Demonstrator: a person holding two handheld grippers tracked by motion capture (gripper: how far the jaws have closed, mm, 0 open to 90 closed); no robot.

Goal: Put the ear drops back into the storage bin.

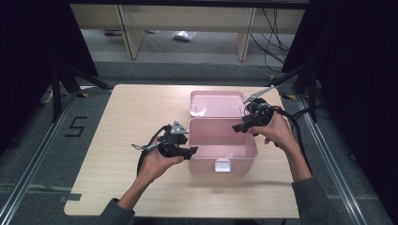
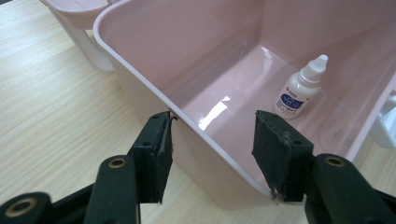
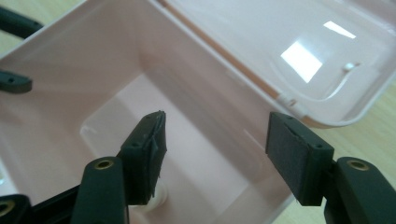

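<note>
An open pink plastic box [image 1: 244,154] stands in the middle of the table, its lid [image 1: 216,104] tipped back. Inside it a small white dropper bottle [image 2: 301,88] with a blue label stands upright near the far wall. My left gripper [image 2: 212,116] straddles the box's left wall [image 2: 140,70], one jaw outside and one inside, both pads touching the rim. In the high view that left gripper [image 1: 191,151] sits at the box's left side. My right gripper [image 3: 217,121] hangs open over the box's inside, nothing between its pads; the high view has this right gripper [image 1: 237,126] above the right rear.
A white latch [image 1: 222,165] hangs on the box's front wall. The light wooden table [image 1: 131,108] has bare room left of and in front of the box. The left gripper's jaw tips [image 3: 14,81] show at the top left of the right gripper view.
</note>
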